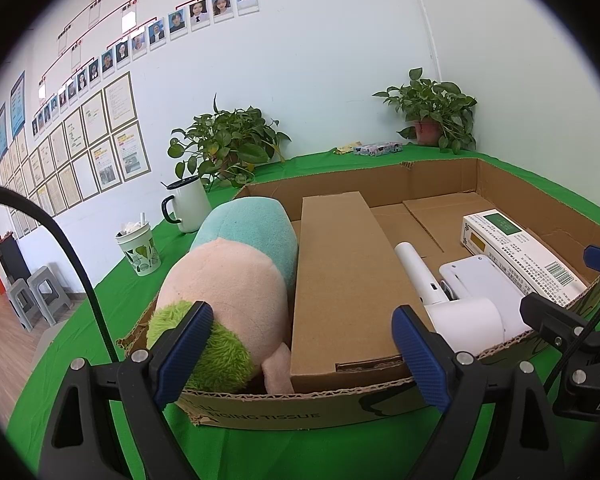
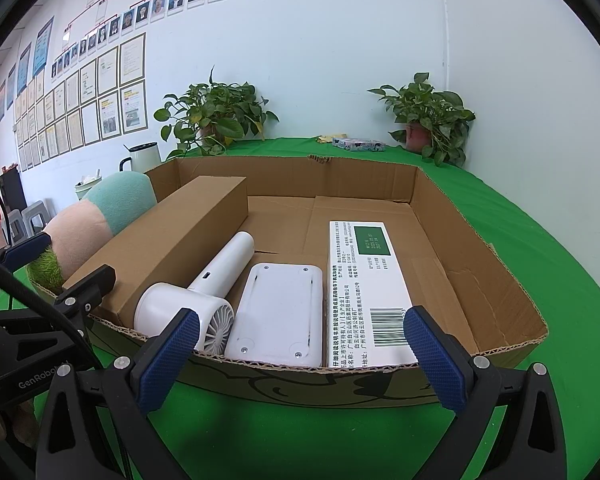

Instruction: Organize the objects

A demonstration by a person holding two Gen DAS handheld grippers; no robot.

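A shallow cardboard tray (image 1: 284,410) (image 2: 480,216) sits on the green table. In it, left to right, lie a plush toy (image 1: 224,276) (image 2: 88,220), a long brown carton (image 1: 340,276) (image 2: 172,236), a white handheld fan (image 1: 456,308) (image 2: 196,300), a flat white device (image 2: 280,312) and a white medicine box (image 1: 520,252) (image 2: 364,280). My left gripper (image 1: 302,352) is open and empty at the tray's near wall, before the plush and carton. My right gripper (image 2: 300,358) is open and empty, before the fan and the white box.
A white mug (image 1: 186,206), a paper cup (image 1: 140,250), two potted plants (image 1: 224,144) (image 2: 428,120) and a small patterned packet (image 2: 358,144) stand on the green table behind the tray. Grey stools (image 1: 36,296) stand on the floor at left.
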